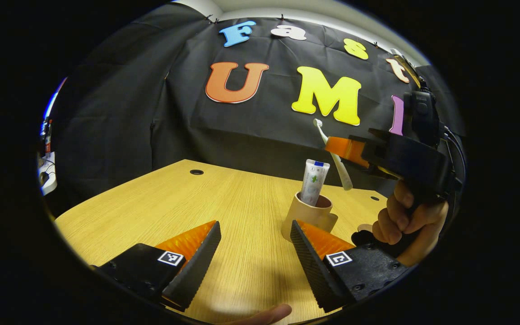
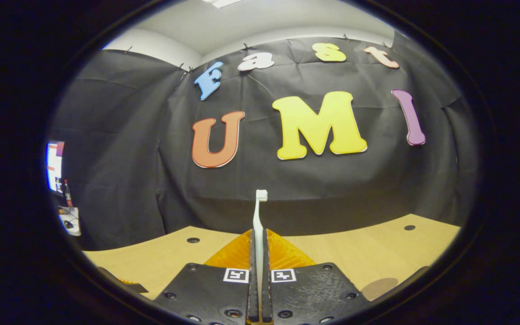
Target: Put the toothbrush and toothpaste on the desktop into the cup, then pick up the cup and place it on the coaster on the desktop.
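A tan cup [image 1: 307, 215] stands on the wooden desktop [image 1: 174, 203] with a white toothpaste tube [image 1: 314, 180] upright inside it. Just above and to the right of the cup, my right gripper [image 1: 334, 148] holds a white toothbrush [image 1: 340, 171] tilted, bristles up, its lower end hanging near the cup's rim. In the right gripper view the toothbrush [image 2: 258, 212] stands up between the fingers of that gripper [image 2: 258, 232], which is shut on it. My left gripper [image 1: 255, 224] is open with nothing in it, its right finger close to the cup's near side.
A round tan coaster [image 2: 379, 288] lies on the desktop at lower right in the right gripper view. A hand [image 1: 409, 221] holds the right gripper beside the cup. Cable holes [image 1: 196, 172] mark the desktop's back edge. A screen [image 2: 54, 164] glows at far left.
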A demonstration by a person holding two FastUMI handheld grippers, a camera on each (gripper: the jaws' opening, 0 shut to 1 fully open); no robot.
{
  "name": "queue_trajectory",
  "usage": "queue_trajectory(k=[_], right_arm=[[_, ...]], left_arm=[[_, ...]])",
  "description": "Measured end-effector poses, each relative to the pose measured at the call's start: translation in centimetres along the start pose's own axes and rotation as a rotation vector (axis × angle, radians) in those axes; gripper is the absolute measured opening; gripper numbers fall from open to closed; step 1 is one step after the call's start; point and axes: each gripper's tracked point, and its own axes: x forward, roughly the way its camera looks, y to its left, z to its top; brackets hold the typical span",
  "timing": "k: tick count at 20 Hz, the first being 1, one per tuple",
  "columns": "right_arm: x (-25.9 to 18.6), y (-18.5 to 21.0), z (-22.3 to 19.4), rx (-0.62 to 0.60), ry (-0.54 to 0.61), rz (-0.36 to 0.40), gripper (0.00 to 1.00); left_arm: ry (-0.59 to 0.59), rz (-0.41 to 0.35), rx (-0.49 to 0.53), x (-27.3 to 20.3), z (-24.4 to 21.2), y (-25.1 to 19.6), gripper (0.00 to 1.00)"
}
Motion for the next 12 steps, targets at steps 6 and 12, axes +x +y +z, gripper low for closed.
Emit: queue_trajectory(k=[6, 12], right_arm=[[-0.08, -0.18, -0.22, 0.011, 0.008, 0.000, 0.04], [-0.51, -0.43, 0.21, 0.019, -0.017, -0.003, 0.05]], left_arm=[[0.004, 0.001, 0.012, -0.01, 0.17, -0.06, 0.98], [0.012, 0.002, 0.025, 0.33, -0.16, 0.01, 0.98]])
